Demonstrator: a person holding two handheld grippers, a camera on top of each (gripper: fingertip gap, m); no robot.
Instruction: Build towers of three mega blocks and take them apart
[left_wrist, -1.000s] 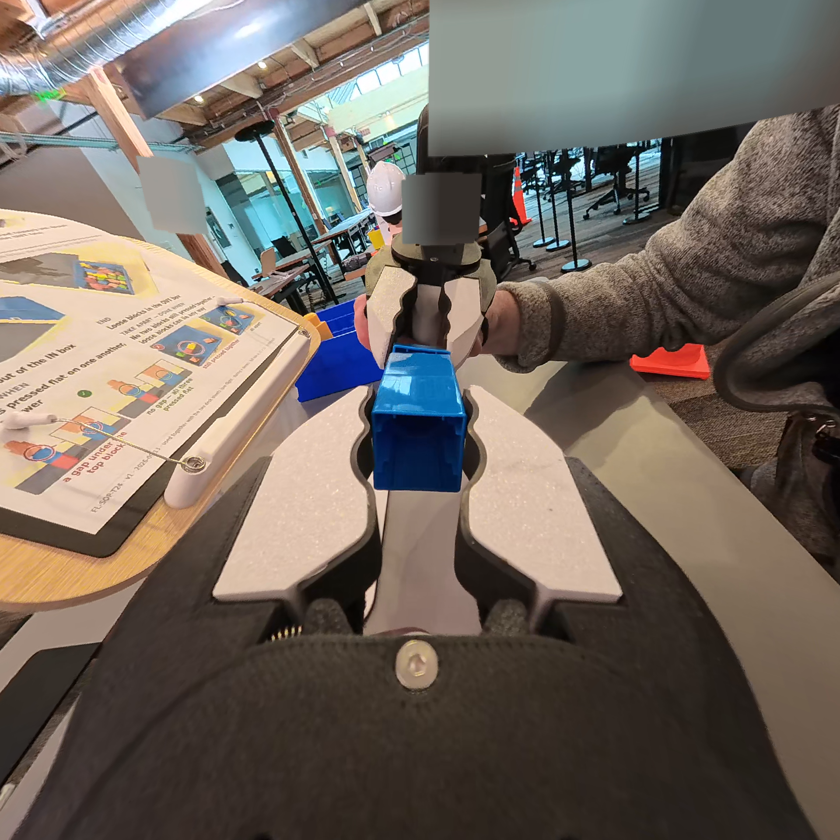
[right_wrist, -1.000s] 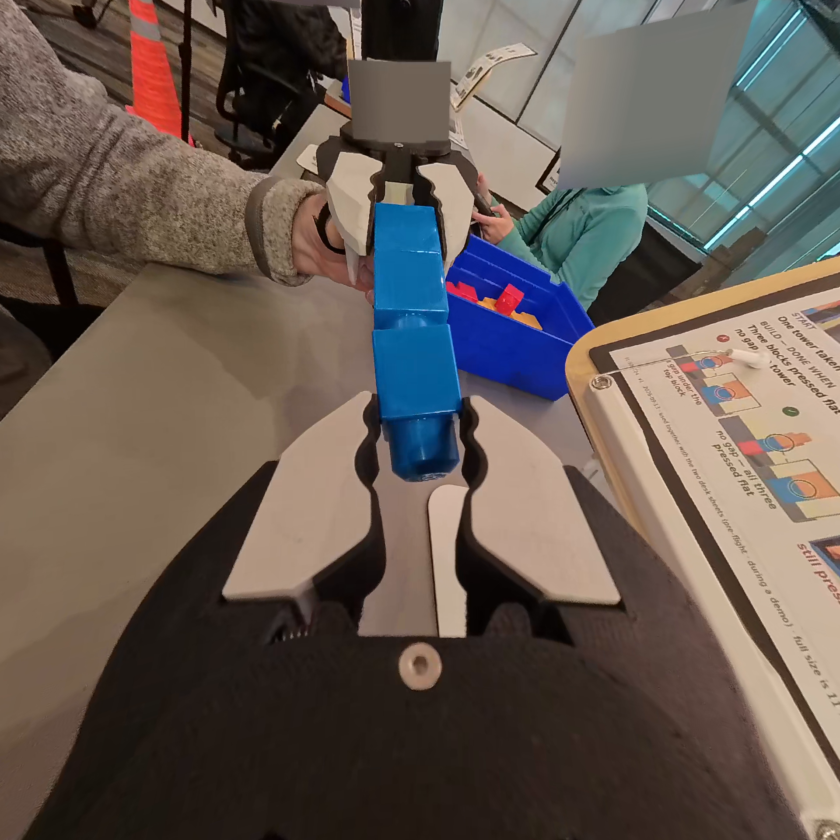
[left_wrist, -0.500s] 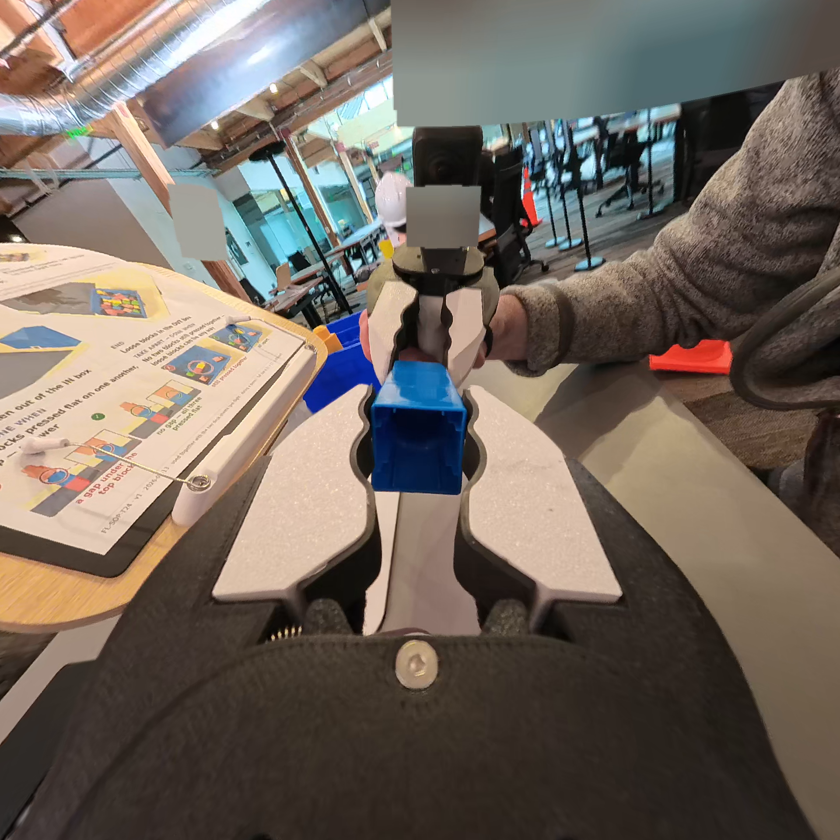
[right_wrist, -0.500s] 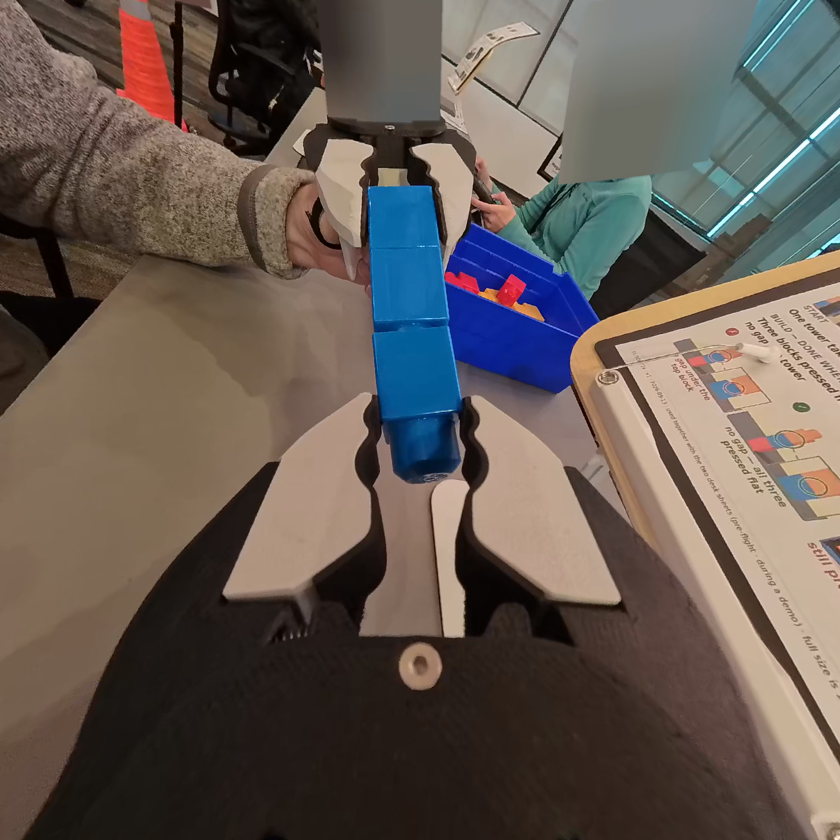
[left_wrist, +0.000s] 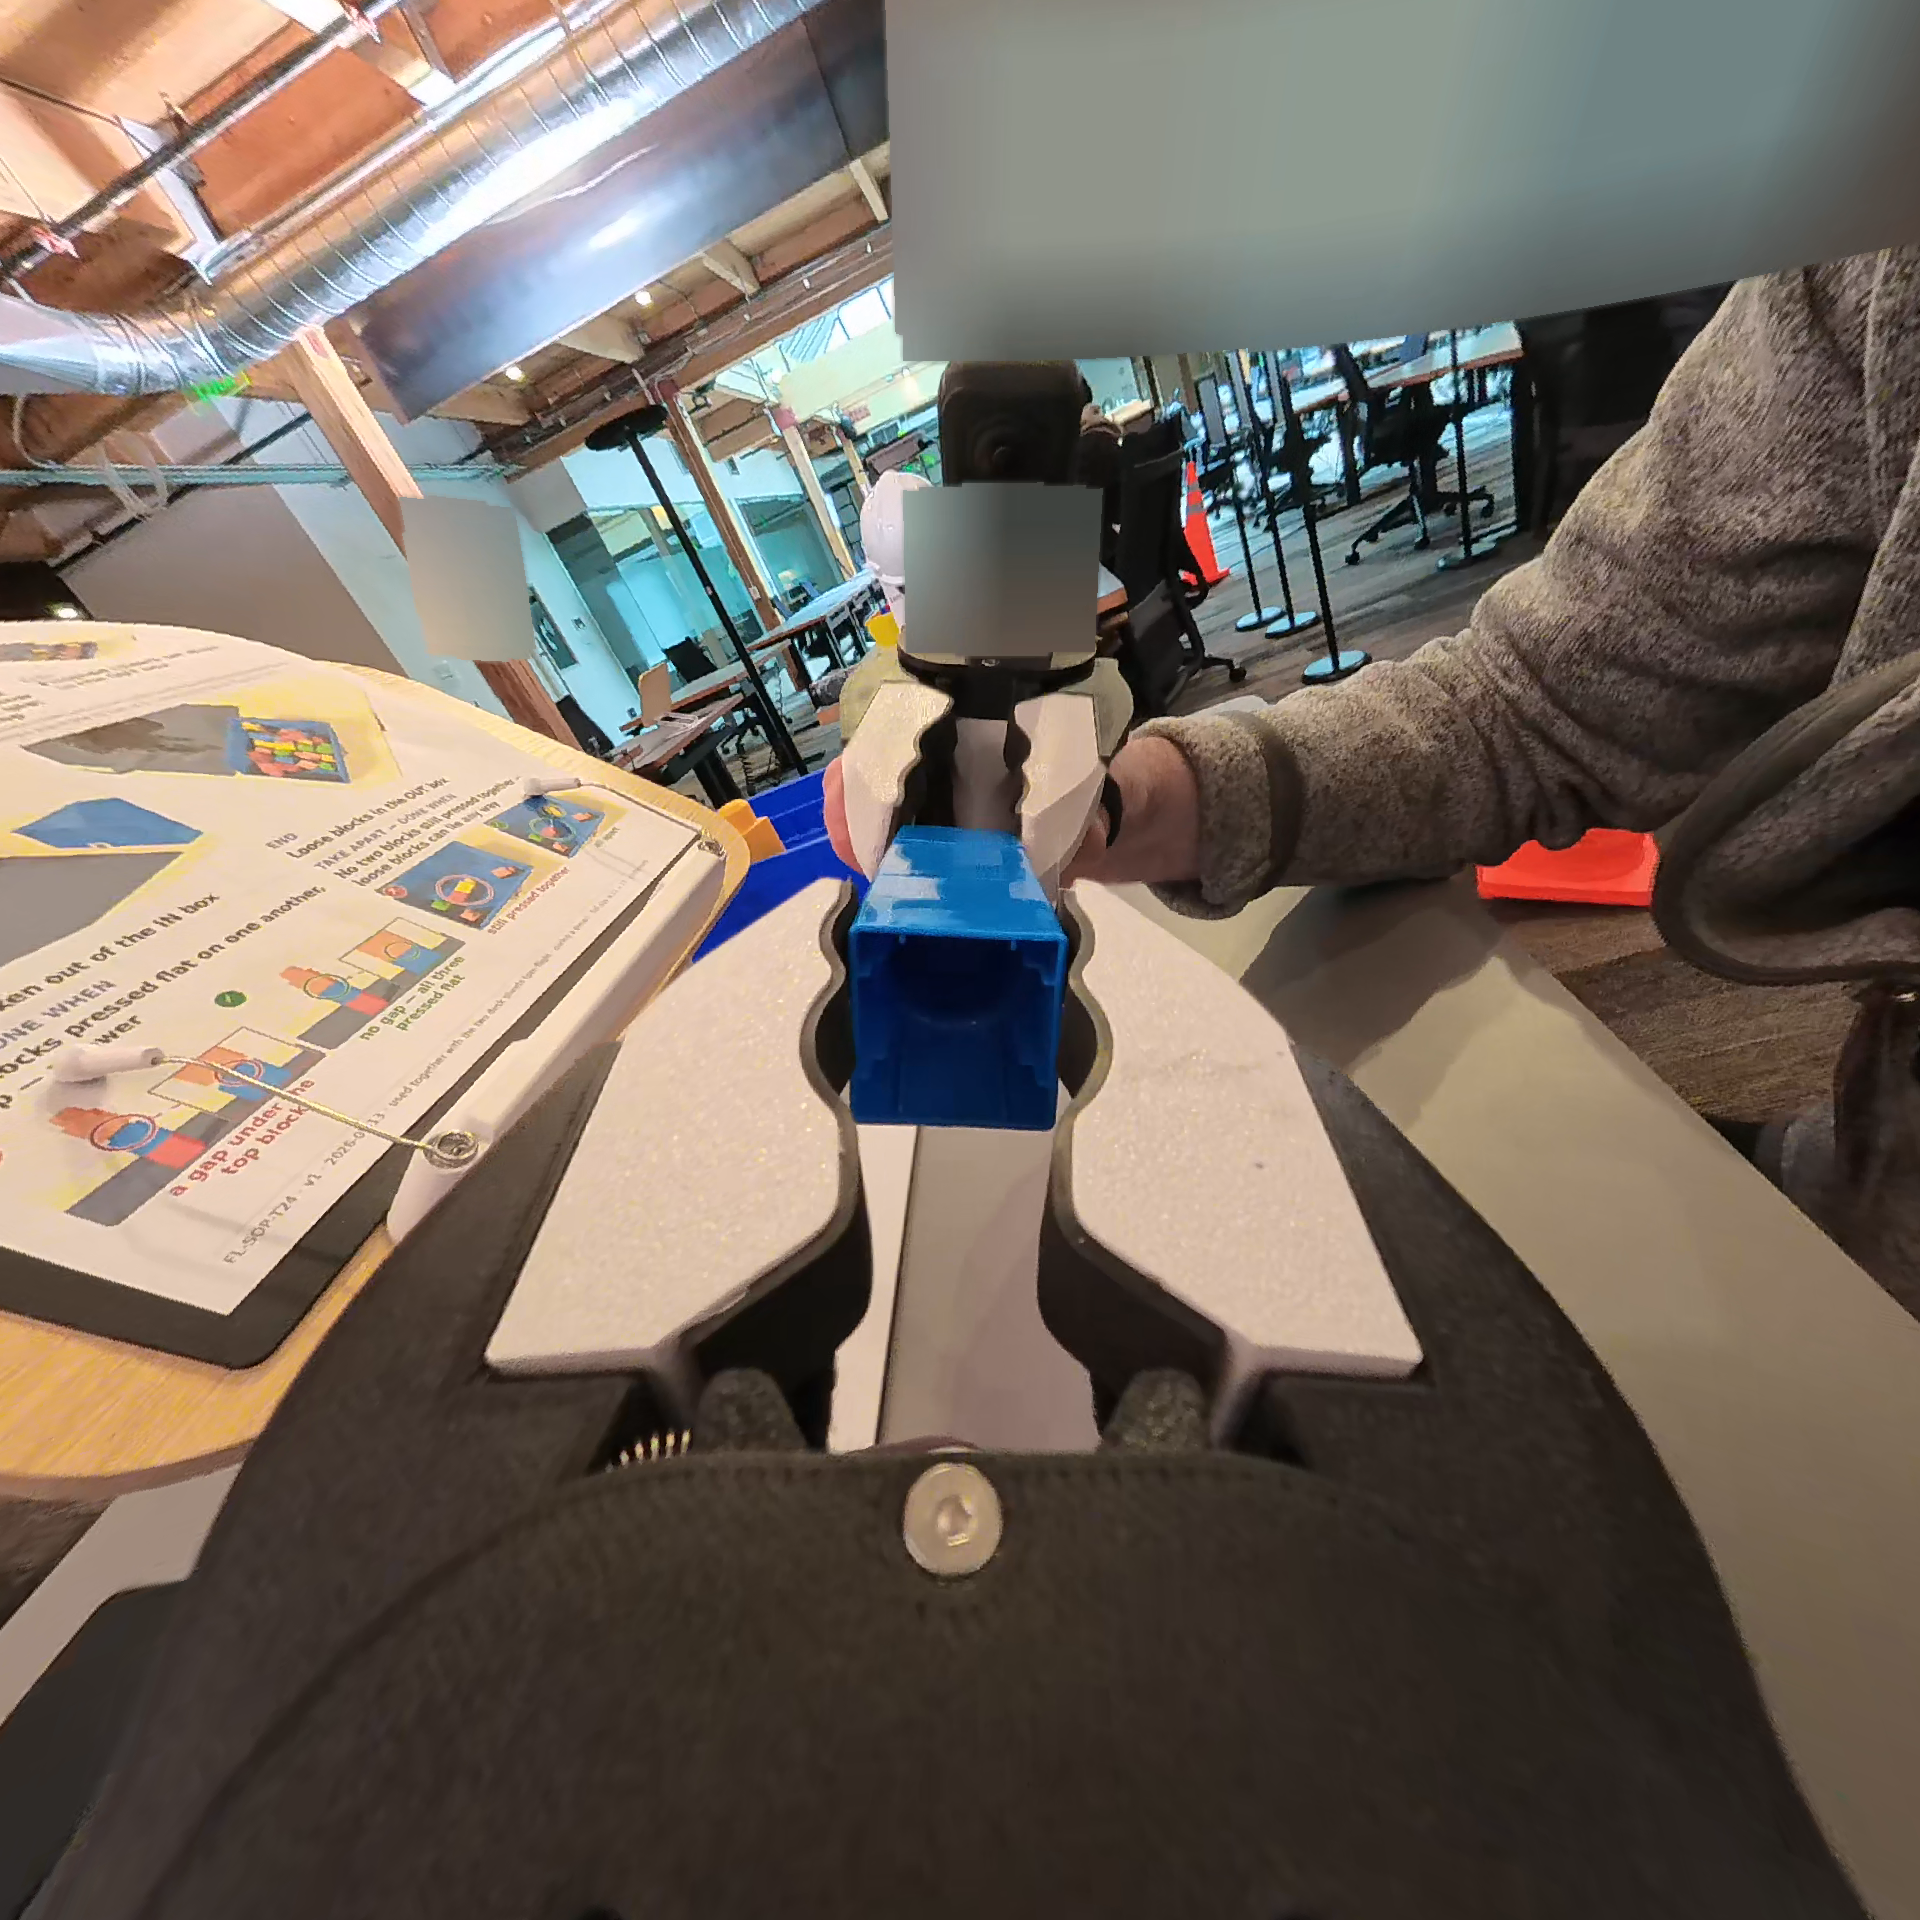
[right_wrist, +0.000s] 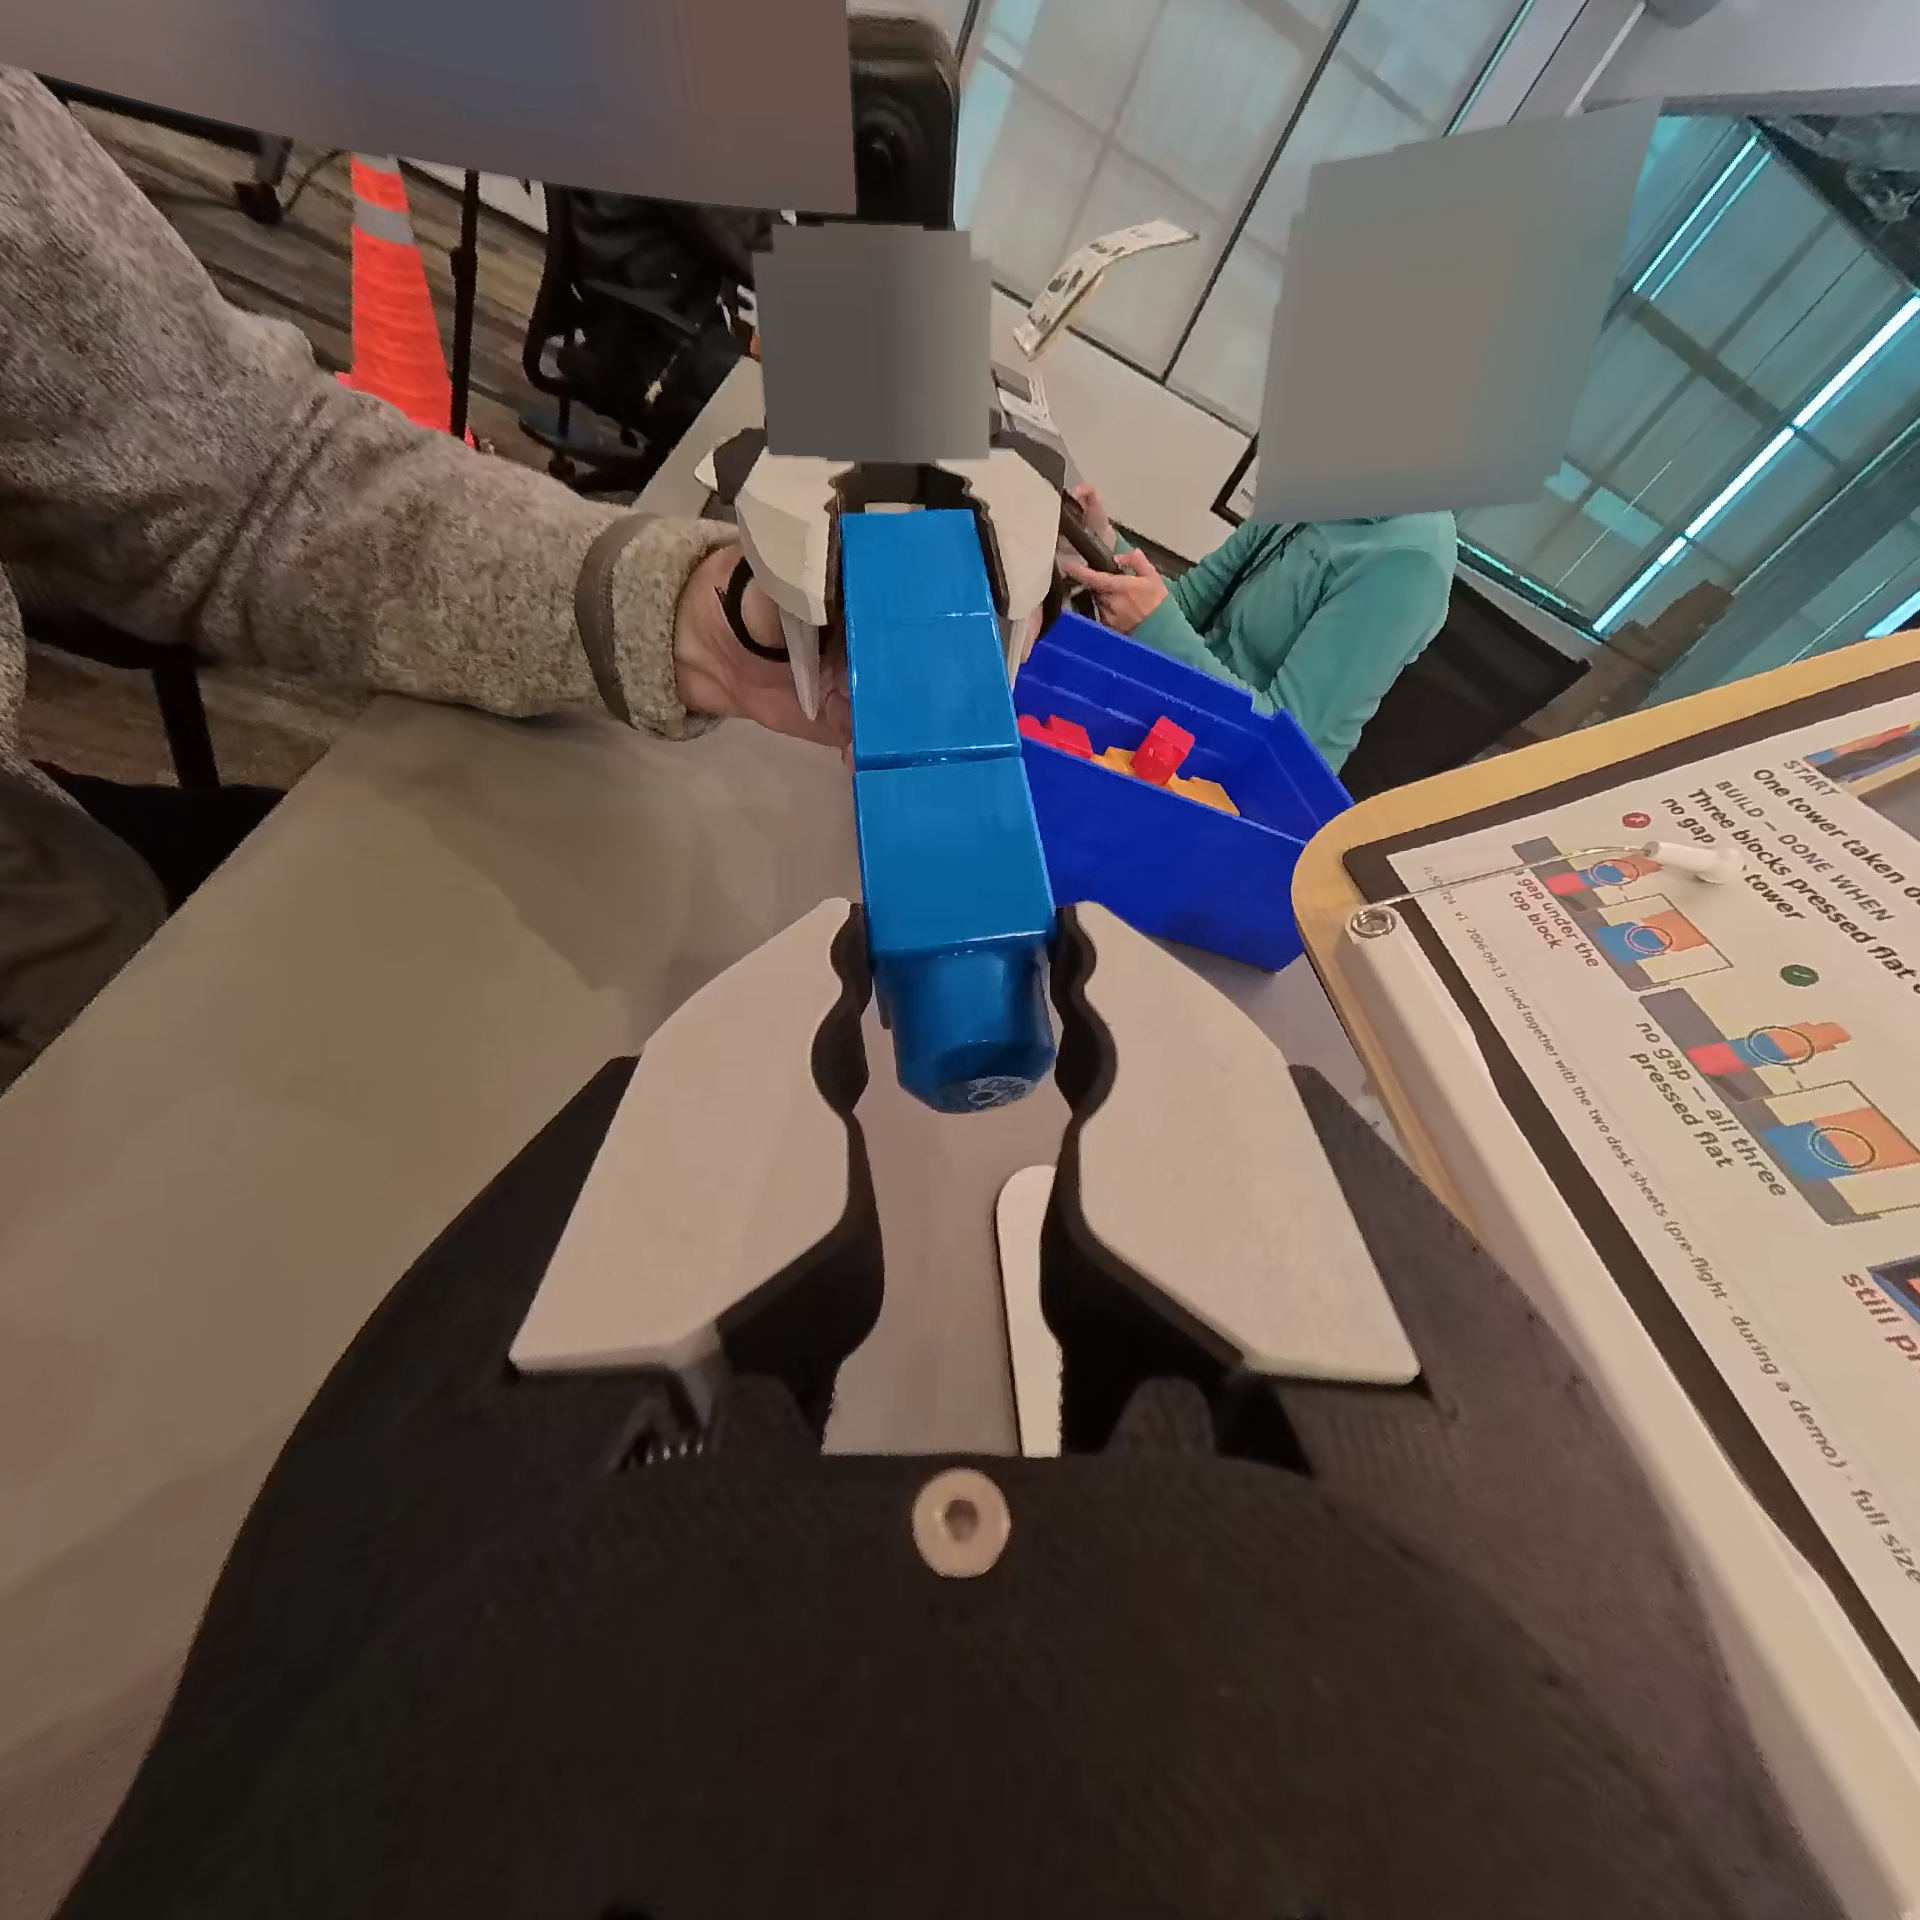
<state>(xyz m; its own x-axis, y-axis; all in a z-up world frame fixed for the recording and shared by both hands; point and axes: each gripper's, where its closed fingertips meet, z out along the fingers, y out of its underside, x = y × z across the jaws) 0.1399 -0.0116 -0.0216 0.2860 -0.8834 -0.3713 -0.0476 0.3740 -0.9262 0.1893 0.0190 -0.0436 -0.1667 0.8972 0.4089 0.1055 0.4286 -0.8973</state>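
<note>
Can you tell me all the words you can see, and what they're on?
I won't read writing out; here is where it stands.
Instruction sheet on the round wooden table: printed lines beside block drawings.
Stud of the blue block tower: raised mark, too small to read.
Leaflet in the background: too small to read.

An open-plan office in a converted industrial loft: exposed wooden beams (left_wrist: 343, 436) and a silver duct (left_wrist: 343, 197) overhead, rows of desks (left_wrist: 790, 634) and office chairs (left_wrist: 1392, 468), glass walls (right_wrist: 1195, 156), an orange cone (right_wrist: 390, 301) on the floor.
</note>
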